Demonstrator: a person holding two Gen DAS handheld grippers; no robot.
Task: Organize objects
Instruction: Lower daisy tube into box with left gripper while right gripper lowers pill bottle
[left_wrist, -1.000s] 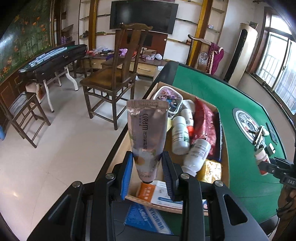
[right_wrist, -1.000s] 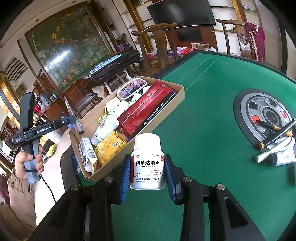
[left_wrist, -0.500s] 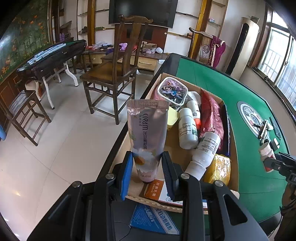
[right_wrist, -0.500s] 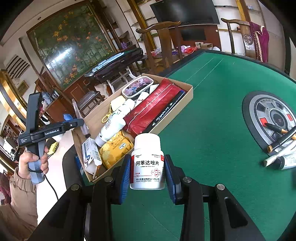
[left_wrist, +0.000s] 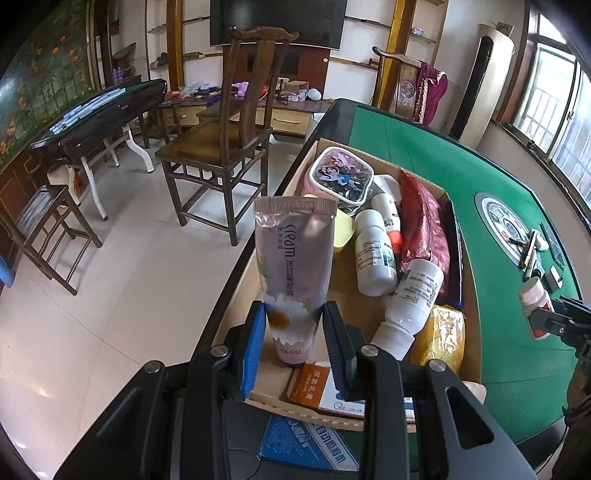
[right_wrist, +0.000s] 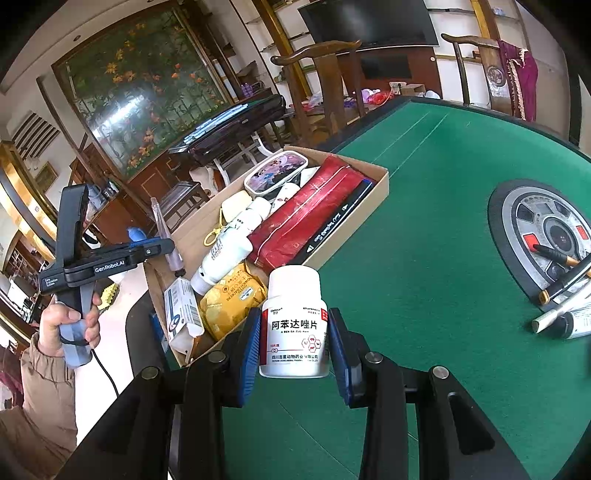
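Fingers of the left gripper (left_wrist: 294, 334) clamp a cream tube (left_wrist: 291, 273) upright over the cardboard box's (left_wrist: 474, 325) near end. The right gripper (right_wrist: 293, 345) clamps a pill bottle (right_wrist: 293, 325) beside the box, farther off over the green table (right_wrist: 436, 258).

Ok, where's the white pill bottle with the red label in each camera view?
Left wrist: white pill bottle at the far right edge, clamped in the right gripper.
Right wrist: bottom centre, upright in the same gripper.
Shared landmark: the cardboard box on the green table.
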